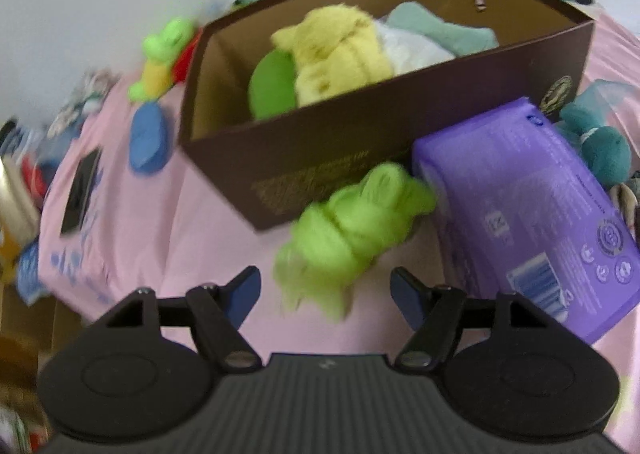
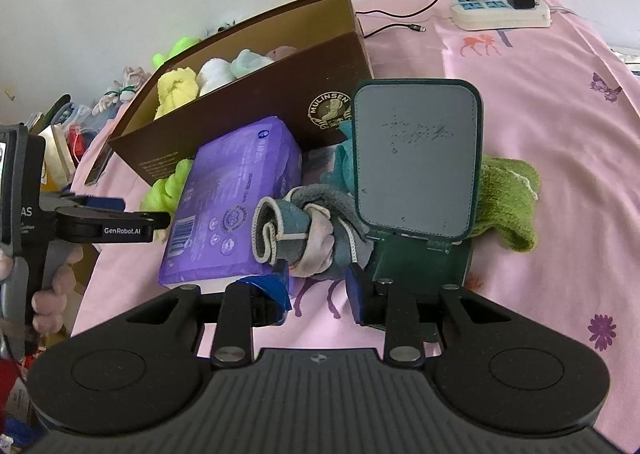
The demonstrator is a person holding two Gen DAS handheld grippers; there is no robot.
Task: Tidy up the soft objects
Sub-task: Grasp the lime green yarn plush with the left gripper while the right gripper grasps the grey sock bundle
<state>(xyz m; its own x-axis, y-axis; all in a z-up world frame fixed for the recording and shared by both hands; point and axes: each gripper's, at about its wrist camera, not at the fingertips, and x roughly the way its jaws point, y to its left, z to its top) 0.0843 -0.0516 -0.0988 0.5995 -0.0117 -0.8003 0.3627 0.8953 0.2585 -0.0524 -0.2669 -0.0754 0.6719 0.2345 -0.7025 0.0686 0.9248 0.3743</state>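
Note:
My left gripper is open just above the pink sheet. A lime green rolled cloth lies right ahead of its fingertips, its frayed end reaching between them without touching. Behind the roll stands the brown cardboard box, holding yellow, white and pale teal cloths. My right gripper is shut on a grey and pink rolled cloth, pinching its near end. That bundle rests against a purple soft pack leaning on the box. The lime roll peeks out left of the pack.
A dark green case with a raised grey lid stands right of the bundle, with an olive knit cloth behind it. A power strip lies far back. A teal plush, blue cloth and frog plush surround the box.

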